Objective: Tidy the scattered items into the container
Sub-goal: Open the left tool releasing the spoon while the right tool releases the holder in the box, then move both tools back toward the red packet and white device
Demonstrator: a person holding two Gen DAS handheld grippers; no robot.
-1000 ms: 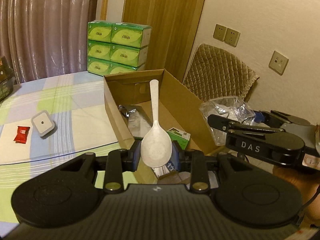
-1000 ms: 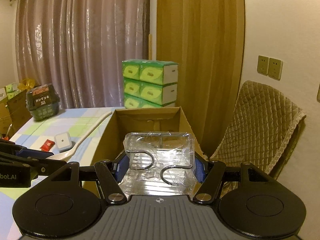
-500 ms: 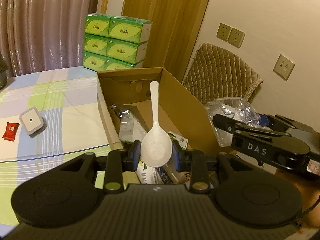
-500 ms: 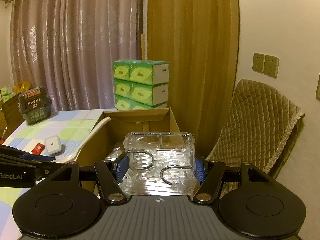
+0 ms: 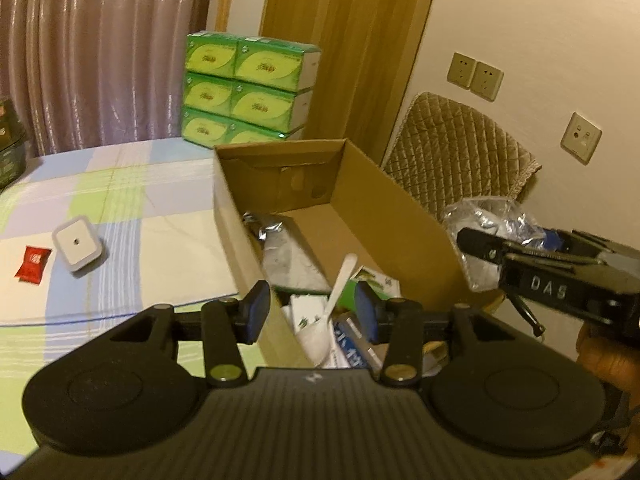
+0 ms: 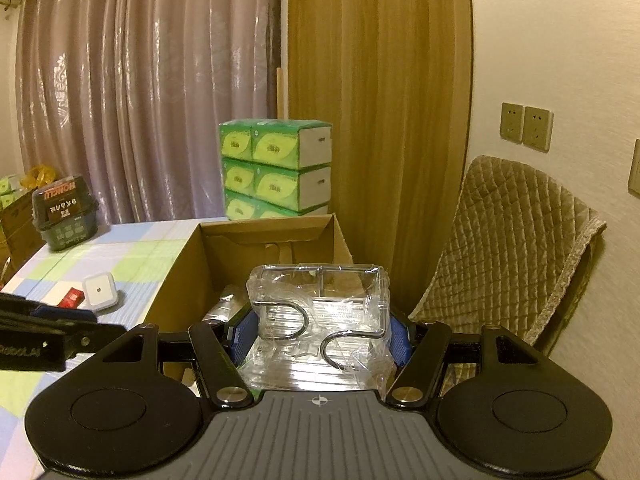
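Observation:
The open cardboard box (image 5: 400, 196) stands at the table's right edge with packets inside. My left gripper (image 5: 310, 312) hovers over its near end, jaws opening, pads clear of the white plastic spoon (image 5: 334, 300). The spoon leans tilted inside the box on the packets, bowl down. My right gripper (image 6: 322, 338) is shut on a clear plastic pack of metal hooks (image 6: 320, 292), held just before the box (image 6: 180, 272). In the left wrist view the right gripper (image 5: 560, 280) and its pack (image 5: 480, 220) are to the right of the box.
A white square device (image 5: 78, 244) and a red packet (image 5: 34, 262) lie on the checked tablecloth left of the box. Stacked green tissue boxes (image 5: 248, 92) stand behind it. A quilted chair (image 6: 512, 248) is at the right, a dark basket (image 6: 64, 216) at the far left.
My left gripper's jaws have parted and let go of the spoon, which dropped from upright between the pads into the box. The right gripper still holds its pack.

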